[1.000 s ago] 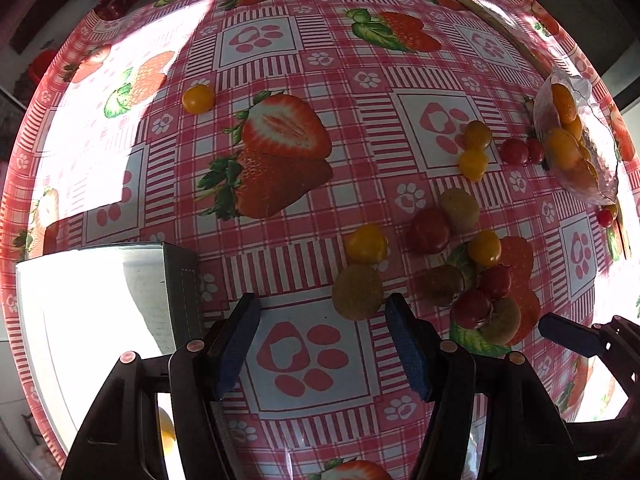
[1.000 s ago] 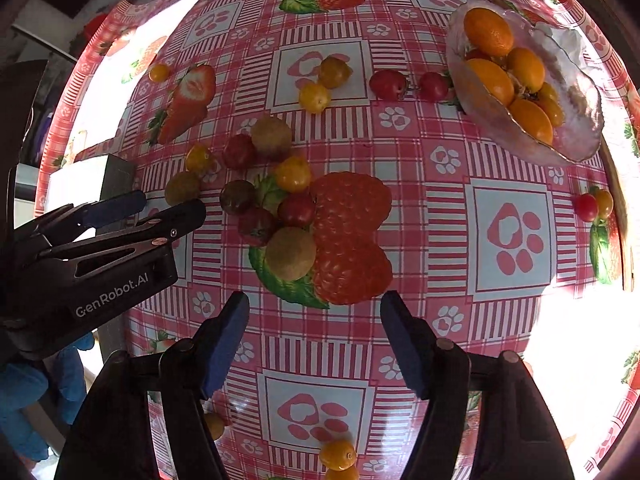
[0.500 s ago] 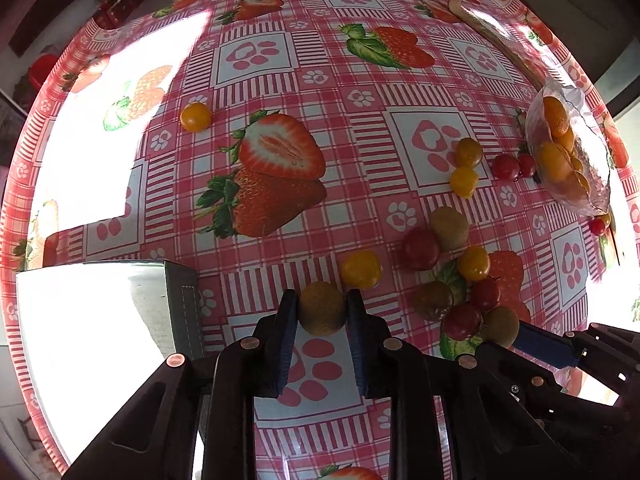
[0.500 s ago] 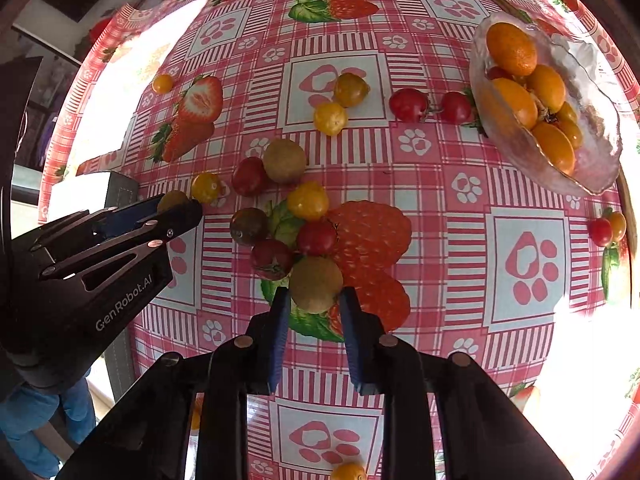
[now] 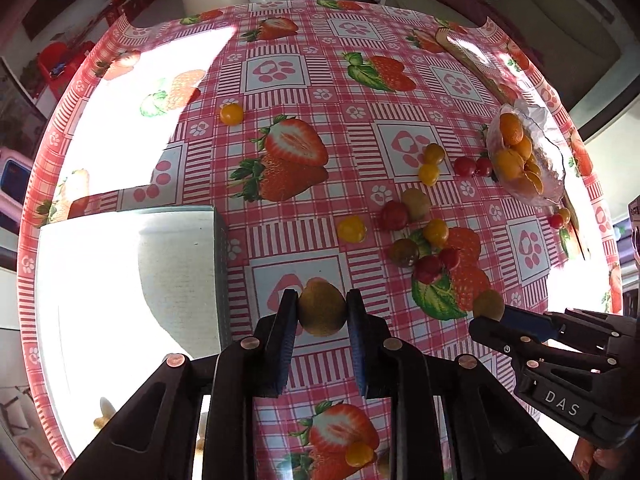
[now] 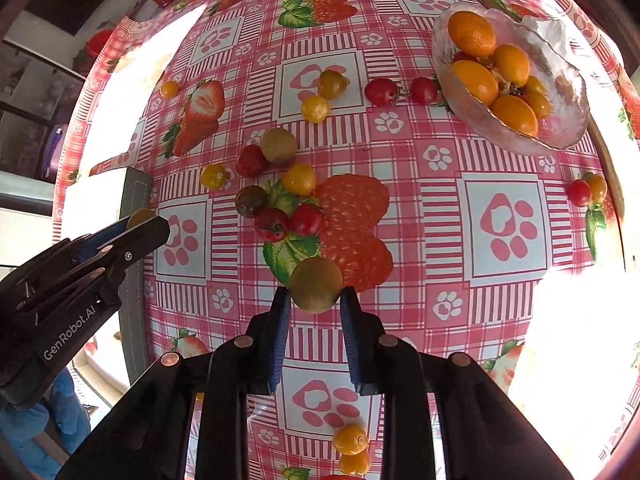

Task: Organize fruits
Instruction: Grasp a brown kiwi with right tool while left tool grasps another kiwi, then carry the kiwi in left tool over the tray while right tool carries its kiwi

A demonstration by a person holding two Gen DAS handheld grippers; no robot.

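Note:
My left gripper point(image 5: 322, 312) is shut on a brown kiwi point(image 5: 322, 309) and holds it above the table, next to a white box point(image 5: 132, 276). My right gripper point(image 6: 315, 300) is shut on a second brown kiwi point(image 6: 316, 284), lifted near the printed strawberry. The right gripper also shows in the left wrist view point(image 5: 496, 316) with its kiwi point(image 5: 488, 305). The left gripper shows in the right wrist view point(image 6: 144, 226). A third kiwi point(image 6: 279, 146) lies among several red and yellow cherry tomatoes point(image 6: 298, 200). A glass bowl point(image 6: 568, 92) at the far right holds oranges point(image 6: 472, 34).
The white box stands at the table's left edge and shows in the right wrist view point(image 6: 96, 196). Stray yellow tomatoes lie at the far left point(image 5: 232, 114) and near the front edge point(image 6: 350, 440). Two small tomatoes point(image 6: 588, 190) sit at the right edge.
Both grippers closed on a kiwi each, then lifted them off the table and drew back toward the front edge.

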